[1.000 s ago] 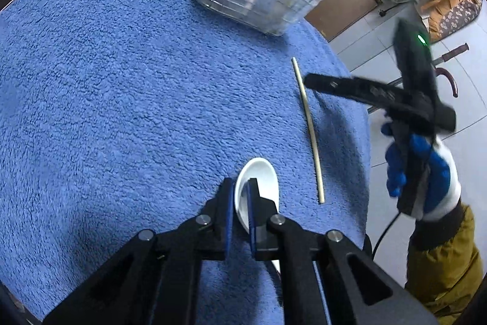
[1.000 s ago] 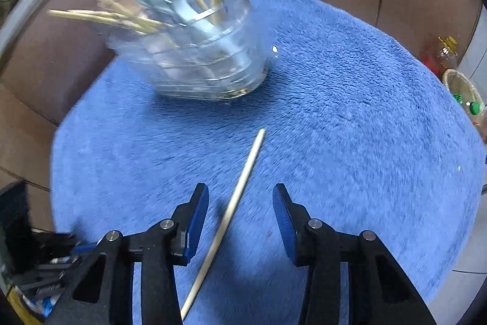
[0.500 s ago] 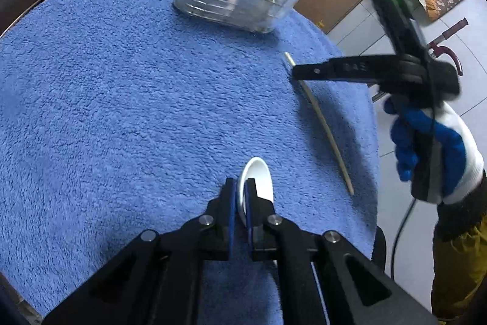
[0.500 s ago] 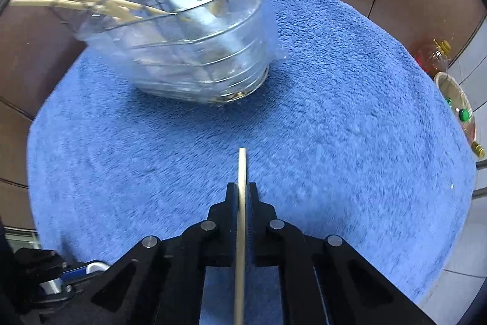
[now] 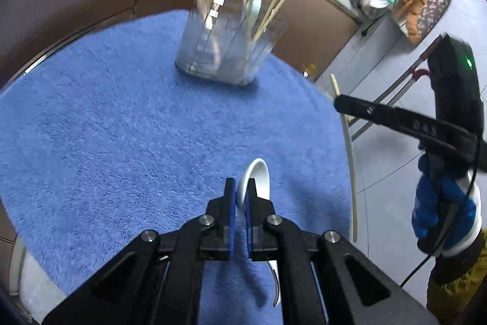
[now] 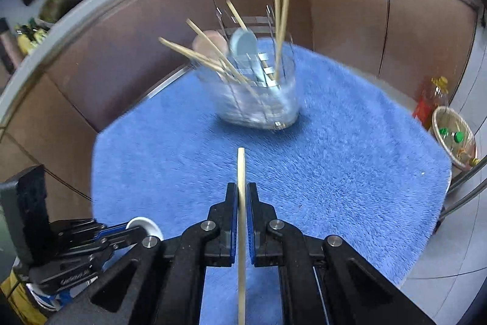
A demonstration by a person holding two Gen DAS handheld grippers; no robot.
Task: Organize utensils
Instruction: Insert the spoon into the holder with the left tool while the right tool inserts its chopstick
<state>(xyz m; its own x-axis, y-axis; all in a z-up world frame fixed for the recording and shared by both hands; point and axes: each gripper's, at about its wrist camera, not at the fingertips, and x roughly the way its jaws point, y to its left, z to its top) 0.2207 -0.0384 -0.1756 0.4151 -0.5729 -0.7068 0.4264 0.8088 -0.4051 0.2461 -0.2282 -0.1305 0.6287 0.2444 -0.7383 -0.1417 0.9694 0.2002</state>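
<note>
White ceramic spoon (image 5: 255, 177) — clamped at bowl rim by left gripper (image 5: 240, 191); fragile, slippery | bamboo chopstick (image 6: 241, 194) — pinched mid-shaft by right gripper (image 6: 242, 197); light, stiff | clear utensil holder (image 6: 261, 93) ahead of both jaws

Brown cabinets (image 6: 344, 20), pale countertop (image 6: 100, 11), grey floor (image 5: 392, 194)

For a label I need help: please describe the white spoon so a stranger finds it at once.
Find the blue fleece cloth under the clear utensil holder. At its near edge, the left claw pinches the white ceramic spoon. Every other spoon stands in the holder.
</note>
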